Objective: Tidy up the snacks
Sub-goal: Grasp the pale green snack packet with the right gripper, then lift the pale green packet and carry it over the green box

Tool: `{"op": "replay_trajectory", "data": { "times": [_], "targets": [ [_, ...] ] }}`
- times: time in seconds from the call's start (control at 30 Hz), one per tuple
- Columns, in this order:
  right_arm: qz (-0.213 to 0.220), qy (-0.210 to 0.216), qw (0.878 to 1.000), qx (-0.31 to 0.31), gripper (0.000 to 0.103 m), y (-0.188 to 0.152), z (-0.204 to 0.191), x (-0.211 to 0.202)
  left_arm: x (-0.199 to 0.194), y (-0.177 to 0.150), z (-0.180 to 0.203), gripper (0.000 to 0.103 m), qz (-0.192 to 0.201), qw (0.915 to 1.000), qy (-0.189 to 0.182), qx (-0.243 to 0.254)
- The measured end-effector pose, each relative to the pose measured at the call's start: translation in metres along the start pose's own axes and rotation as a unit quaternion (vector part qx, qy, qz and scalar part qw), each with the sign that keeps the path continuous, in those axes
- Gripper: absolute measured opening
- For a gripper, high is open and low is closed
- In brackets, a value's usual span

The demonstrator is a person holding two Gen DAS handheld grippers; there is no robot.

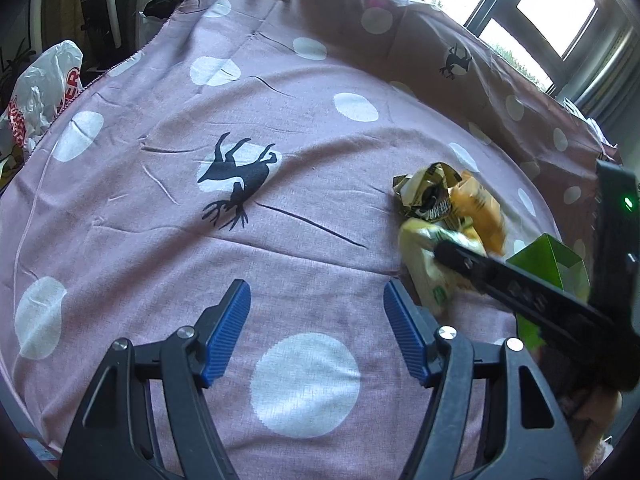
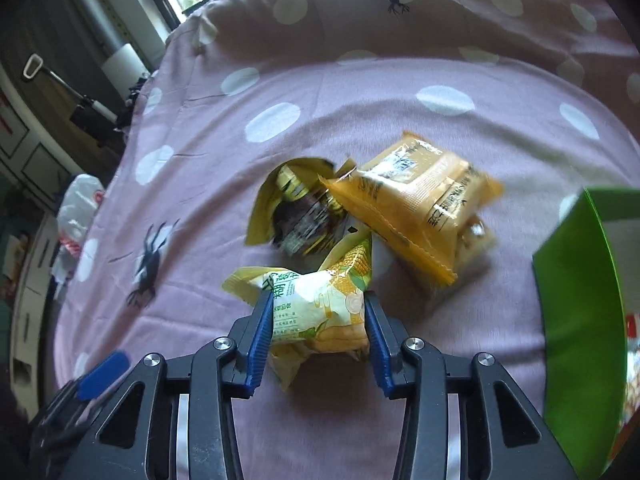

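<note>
Pinching corn pack (image 2: 320,312) mid-body — right claw (image 2: 318,322) clamped; soft, crinkly, light. Left claw (image 1: 316,332) half-wide, empty, box (image 2: 580,320) at 3 o'clock.

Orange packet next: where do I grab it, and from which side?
Take the orange packet across its puffed middle, coming down from above and from the near side. It lies tilted on another pack, its crimped near edge free. The right gripper is shut on the corn packet; the left gripper stands open.

Right gripper (image 2: 316,312) angled down, pads pinching a packet; left gripper (image 1: 317,300) angled down, jaws apart, empty.
</note>
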State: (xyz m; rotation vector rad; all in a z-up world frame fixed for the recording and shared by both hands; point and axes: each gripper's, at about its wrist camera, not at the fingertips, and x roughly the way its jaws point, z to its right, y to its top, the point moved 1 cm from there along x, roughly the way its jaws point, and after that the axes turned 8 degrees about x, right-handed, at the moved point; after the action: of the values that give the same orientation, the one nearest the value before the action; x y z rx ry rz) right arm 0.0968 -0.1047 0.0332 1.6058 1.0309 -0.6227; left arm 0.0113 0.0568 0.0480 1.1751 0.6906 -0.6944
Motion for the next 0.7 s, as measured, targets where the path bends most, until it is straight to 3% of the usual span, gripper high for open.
{"op": "replay_trajectory", "data": {
  "times": [0.17,0.37,0.53,0.7],
  "targets": [
    [-0.024,0.019,1.0,0.007,0.045,-0.034,0.014,-0.028,-0.001,-0.003,0.006,0.068,-0.005,0.9999,-0.004,0.008],
    [-0.071,0.029,0.996,0.04,0.045,-0.061,0.036,-0.038,0.003,-0.012,0.026,0.068,-0.021,0.9984,-0.039,0.036],
    [-0.027,0.035,0.998,0.042,0.054,-0.059,0.045,-0.059,0.006,-0.019,0.043,0.068,-0.027,0.9959,-0.055,0.066],
    [-0.002,0.064,0.996,0.06,0.055,-0.051,0.053,-0.077,0.0,-0.022,0.06,0.068,-0.011,0.9909,-0.092,0.097]
  ]
}}
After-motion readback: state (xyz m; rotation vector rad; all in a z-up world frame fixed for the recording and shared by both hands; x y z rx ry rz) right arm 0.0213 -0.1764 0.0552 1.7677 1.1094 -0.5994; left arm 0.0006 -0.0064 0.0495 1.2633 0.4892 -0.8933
